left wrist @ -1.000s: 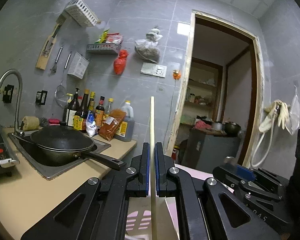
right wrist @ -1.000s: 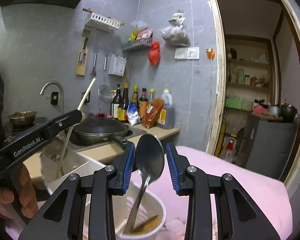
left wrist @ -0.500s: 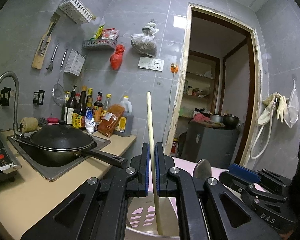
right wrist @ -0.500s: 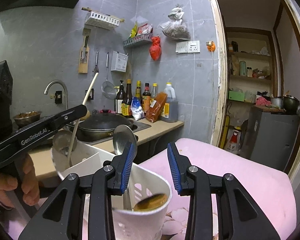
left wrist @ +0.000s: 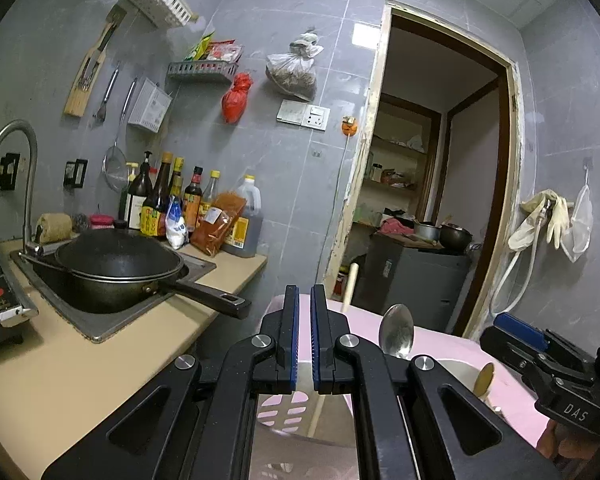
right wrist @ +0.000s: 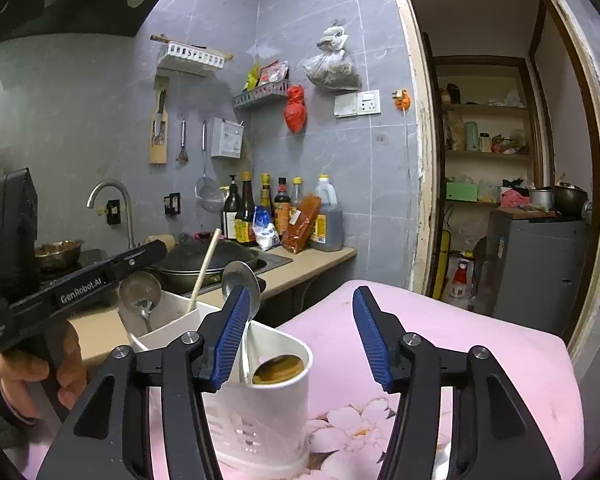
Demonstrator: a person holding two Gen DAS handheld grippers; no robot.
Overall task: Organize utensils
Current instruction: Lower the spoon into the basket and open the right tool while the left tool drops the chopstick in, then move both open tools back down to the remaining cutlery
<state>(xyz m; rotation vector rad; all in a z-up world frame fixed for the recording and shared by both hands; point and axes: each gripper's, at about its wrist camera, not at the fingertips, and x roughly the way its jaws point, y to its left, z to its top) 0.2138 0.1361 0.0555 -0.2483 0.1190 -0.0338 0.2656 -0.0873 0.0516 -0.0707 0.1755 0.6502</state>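
A white utensil holder (right wrist: 268, 412) stands on a pink flowered cloth (right wrist: 440, 344). In it stand a metal spoon (right wrist: 240, 280), bowl up, a brown spoon (right wrist: 278, 364), a second metal spoon (right wrist: 140, 294) and a pale chopstick (right wrist: 206, 268). My right gripper (right wrist: 300, 292) hangs over the holder's right side. Its jaws are opening with nothing between them, and the metal spoon shows just behind its left finger. My left gripper (left wrist: 304, 292) is shut and empty. The chopstick (left wrist: 351, 284) and the spoon (left wrist: 397, 330) rise to its right.
A black wok (left wrist: 116, 268) lies in the sink with its handle towards me. Sauce bottles (left wrist: 188, 208) line the tan counter (left wrist: 80, 380) by the wall. A hand (right wrist: 32, 368) holds the left gripper. A doorway (left wrist: 440, 200) opens beyond the table.
The chopstick has left the left gripper's jaws and now stands in the holder. The right gripper let go of the metal spoon, opened wider and shifted right; the spoon stands in the holder.
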